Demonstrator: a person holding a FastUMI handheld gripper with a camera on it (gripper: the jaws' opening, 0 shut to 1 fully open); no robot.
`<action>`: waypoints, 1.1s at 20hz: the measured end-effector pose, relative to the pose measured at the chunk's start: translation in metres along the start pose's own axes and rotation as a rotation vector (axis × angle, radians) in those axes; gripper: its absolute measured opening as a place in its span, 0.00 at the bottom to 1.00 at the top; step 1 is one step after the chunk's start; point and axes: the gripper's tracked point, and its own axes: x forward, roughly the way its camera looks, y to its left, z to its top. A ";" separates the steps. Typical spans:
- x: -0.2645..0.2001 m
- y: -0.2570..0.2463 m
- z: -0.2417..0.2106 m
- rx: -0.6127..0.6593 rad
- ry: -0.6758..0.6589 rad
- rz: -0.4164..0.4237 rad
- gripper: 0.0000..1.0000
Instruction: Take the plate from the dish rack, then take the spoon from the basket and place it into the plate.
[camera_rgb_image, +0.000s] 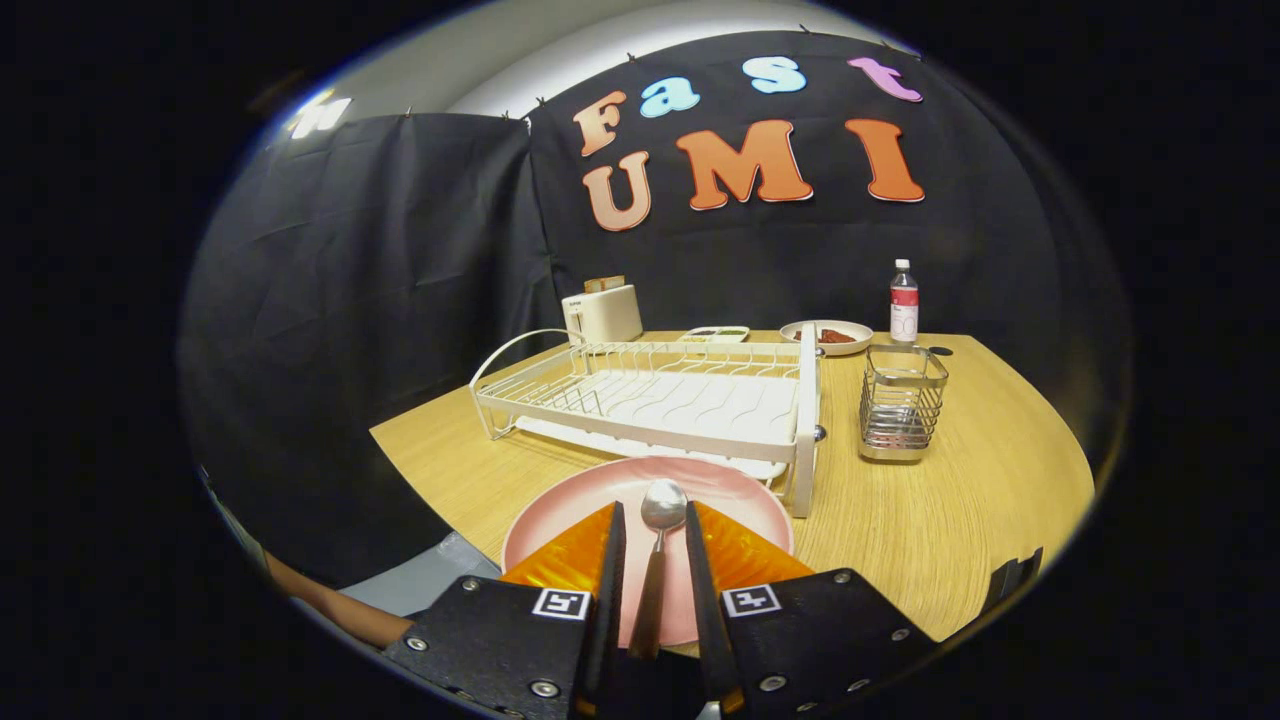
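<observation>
Spreading across the booth, the wooden table (950, 520) carries everything in sight. On it the white dish rack (660, 400) sits with bare slots, just beyond the pink plate (570, 500), which lies flat on the table right ahead of the hand-held gripper (655, 520). Beside the rack stands a metal wire basket (900, 405). Farther back are a white toaster (602, 312), a small plate of food (828, 336), a shallow dish (716, 333) and a clear bottle (903, 302). The hand-held gripper hovers over the plate with its fingers (612, 560) narrowly parted, the spoon (656, 560) lying between them, handle toward the gripper and bowl over the plate; whether both fingers press the handle cannot be told.
</observation>
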 end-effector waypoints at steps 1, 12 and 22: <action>0.000 -0.002 0.008 0.003 -0.019 -0.009 0.38; -0.019 -0.013 0.116 -0.025 -0.299 -0.153 0.83; -0.045 -0.017 0.179 -0.145 -0.441 -0.328 0.91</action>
